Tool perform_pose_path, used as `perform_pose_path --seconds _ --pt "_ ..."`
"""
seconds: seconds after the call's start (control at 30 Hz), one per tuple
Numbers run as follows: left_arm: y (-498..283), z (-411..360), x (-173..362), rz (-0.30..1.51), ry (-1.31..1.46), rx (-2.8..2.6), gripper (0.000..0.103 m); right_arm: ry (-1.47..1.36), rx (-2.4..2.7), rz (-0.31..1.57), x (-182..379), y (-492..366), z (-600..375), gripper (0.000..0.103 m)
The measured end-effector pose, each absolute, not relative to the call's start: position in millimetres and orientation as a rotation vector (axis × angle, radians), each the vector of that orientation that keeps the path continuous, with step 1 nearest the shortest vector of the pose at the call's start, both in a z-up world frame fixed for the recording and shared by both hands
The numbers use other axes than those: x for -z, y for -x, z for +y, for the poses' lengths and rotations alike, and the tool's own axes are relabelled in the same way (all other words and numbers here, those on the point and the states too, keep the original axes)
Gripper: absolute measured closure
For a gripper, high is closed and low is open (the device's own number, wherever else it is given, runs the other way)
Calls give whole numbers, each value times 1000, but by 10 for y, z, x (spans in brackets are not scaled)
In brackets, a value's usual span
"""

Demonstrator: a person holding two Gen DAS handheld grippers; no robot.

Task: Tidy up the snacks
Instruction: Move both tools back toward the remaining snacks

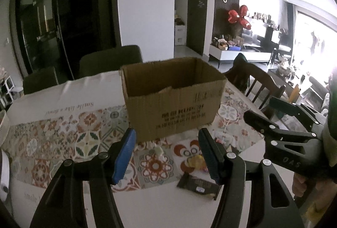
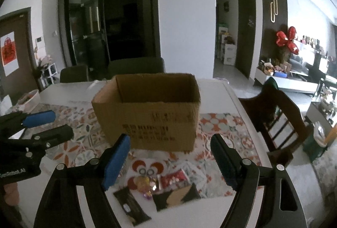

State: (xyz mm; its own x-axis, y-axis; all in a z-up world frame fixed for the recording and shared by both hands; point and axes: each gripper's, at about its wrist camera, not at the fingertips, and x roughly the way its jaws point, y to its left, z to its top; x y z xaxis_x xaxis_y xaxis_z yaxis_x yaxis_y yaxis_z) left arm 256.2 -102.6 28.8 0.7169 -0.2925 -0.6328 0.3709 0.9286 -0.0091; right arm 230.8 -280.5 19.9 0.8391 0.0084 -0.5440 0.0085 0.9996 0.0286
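Jaws: left gripper spread, nothing btwn pads; right gripper spread wider, also empty. Both tilted down twd table, side by side. Cardboard box at 12 o'clock, open top, on patterned cloth. Snacks at 6 o'clock, near table edge: dark packets, red packet, yellow candy. Chair at 3 o'clock. Dim room, dark doors behind.

Open box on the patterned tabletop; left gripper jaws apart, empty, above scattered snacks
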Motion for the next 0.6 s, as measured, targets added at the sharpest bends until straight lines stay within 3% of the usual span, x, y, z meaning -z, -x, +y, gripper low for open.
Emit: perform_pose_path --seconds 0.6 --pt "-2351 -920 298 669 -113 320 43 -7 60 587 372 -2054 -2756 24"
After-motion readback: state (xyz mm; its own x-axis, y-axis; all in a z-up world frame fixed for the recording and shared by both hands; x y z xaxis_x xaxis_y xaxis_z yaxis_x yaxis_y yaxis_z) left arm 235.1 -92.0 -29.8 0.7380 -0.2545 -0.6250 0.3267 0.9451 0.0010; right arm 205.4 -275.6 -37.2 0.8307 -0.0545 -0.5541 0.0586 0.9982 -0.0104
